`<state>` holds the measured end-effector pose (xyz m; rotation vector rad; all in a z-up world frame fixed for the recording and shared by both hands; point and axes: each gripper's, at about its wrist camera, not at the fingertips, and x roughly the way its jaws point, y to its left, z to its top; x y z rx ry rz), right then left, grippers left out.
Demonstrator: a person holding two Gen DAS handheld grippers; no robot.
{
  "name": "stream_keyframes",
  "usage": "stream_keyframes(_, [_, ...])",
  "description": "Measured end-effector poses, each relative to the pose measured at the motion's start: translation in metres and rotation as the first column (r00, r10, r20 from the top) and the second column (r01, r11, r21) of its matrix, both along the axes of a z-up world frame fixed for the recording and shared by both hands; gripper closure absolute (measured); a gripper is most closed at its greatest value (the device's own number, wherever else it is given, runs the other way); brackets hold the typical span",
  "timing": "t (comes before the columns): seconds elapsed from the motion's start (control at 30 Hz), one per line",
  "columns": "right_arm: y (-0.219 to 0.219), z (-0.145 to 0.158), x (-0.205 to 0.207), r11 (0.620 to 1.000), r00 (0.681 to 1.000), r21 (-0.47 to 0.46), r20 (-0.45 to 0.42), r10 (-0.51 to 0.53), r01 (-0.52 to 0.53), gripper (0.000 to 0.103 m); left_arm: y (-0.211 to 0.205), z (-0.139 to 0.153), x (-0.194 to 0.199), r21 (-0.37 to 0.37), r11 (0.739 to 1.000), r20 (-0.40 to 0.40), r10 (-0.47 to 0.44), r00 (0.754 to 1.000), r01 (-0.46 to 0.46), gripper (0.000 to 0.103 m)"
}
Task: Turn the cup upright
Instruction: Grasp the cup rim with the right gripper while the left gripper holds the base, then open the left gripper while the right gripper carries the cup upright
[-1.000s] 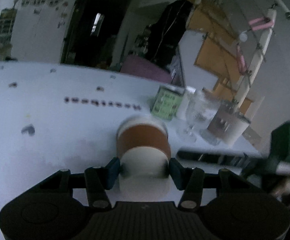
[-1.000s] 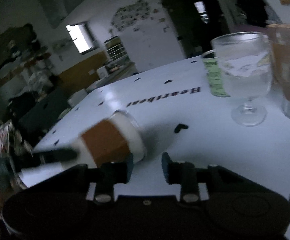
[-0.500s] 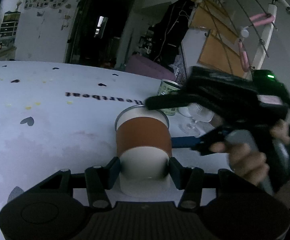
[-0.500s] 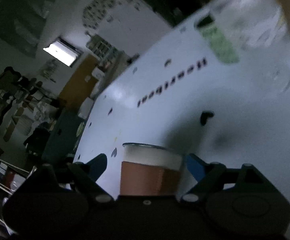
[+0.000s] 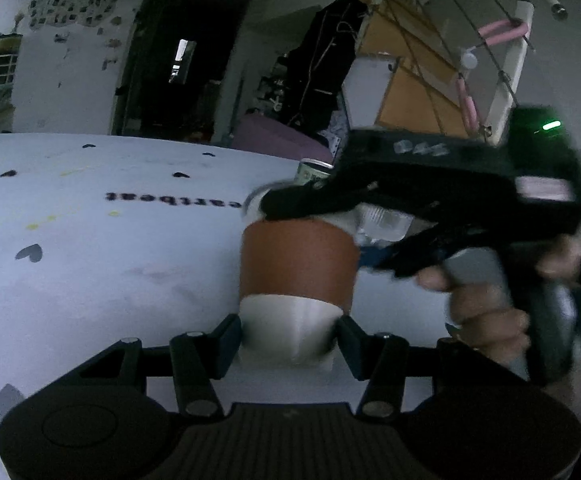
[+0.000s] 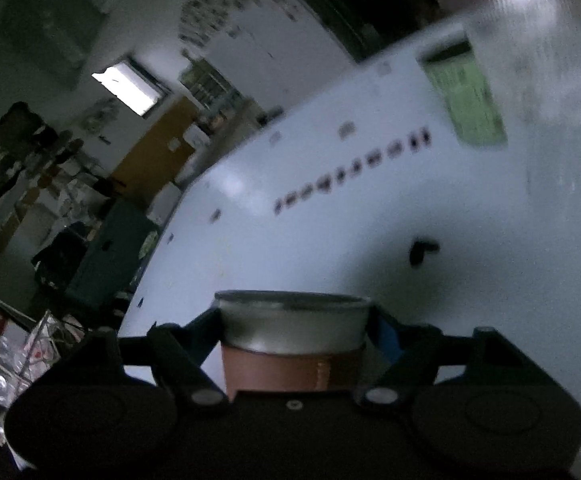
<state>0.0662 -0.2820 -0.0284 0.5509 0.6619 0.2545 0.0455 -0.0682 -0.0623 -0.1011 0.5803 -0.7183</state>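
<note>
A white paper cup (image 5: 296, 268) with a brown sleeve stands upright, mouth up, on the white table (image 5: 90, 264). My left gripper (image 5: 289, 342) is shut on its white base. My right gripper (image 6: 293, 330) comes in from the right and is closed around the cup's rim (image 6: 292, 322); in the left wrist view its black body (image 5: 430, 200) hides the cup's mouth. Both views are dim and blurred.
Behind the cup at the right stand a green-labelled can (image 6: 464, 102) and a clear stemmed glass (image 6: 550, 80). The table carries black hearts and the printed word "Heartbeat" (image 5: 172, 199). Its far edge borders a dark, cluttered room.
The cup lay tilted a second ago and now stands upright. My right gripper swung in from the side and closed around the cup's top. My left gripper kept its hold on the base.
</note>
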Motion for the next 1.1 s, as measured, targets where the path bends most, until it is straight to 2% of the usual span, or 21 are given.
stream_keyframes(0.1, [0.007, 0.017, -0.016, 0.992, 0.995, -0.125, 0.095, 0.011, 0.002, 0.024, -0.007, -0.006, 0.005, -0.004, 1.0, -0.004, -0.004, 1.0, 0.004, 0.049])
stream_keyframes(0.2, [0.015, 0.025, -0.032, 0.969, 0.988, -0.245, 0.152, 0.032, 0.007, 0.024, -0.014, -0.013, 0.006, 0.004, 1.0, 0.004, -0.007, 1.0, 0.007, 0.05])
stream_keyframes(0.43, [0.035, 0.022, -0.051, 0.91, 0.973, -0.415, 0.207, 0.1, -0.005, 0.025, -0.023, -0.029, 0.005, 0.044, 0.999, 0.032, -0.004, 0.999, 0.003, 0.052])
stream_keyframes(0.57, [0.04, 0.021, -0.05, 0.894, 0.967, -0.448, 0.227, 0.112, 0.001, 0.025, -0.024, -0.03, 0.004, 0.05, 0.999, 0.045, -0.001, 0.999, -0.002, 0.054])
stream_keyframes(0.67, [0.045, 0.025, -0.051, 0.885, 0.957, -0.466, 0.264, 0.118, 0.02, 0.017, -0.024, -0.03, 0.005, 0.049, 0.999, 0.045, -0.003, 0.999, 0.001, 0.054])
stream_keyframes(0.8, [0.049, 0.031, -0.05, 0.88, 0.951, -0.475, 0.277, 0.139, 0.009, 0.014, -0.026, -0.03, 0.004, 0.055, 0.998, 0.052, -0.002, 0.999, -0.001, 0.054])
stream_keyframes(1.03, [0.05, 0.03, -0.042, 0.877, 0.957, -0.48, 0.247, 0.153, -0.016, 0.013, -0.025, -0.03, 0.005, 0.053, 0.999, 0.051, -0.002, 0.999, 0.0, 0.054])
stream_keyframes(1.1, [0.052, 0.029, -0.042, 0.876, 0.954, -0.482, 0.25, 0.166, -0.026, 0.017, -0.025, -0.029, 0.004, 0.052, 0.999, 0.05, 0.002, 0.999, -0.004, 0.053])
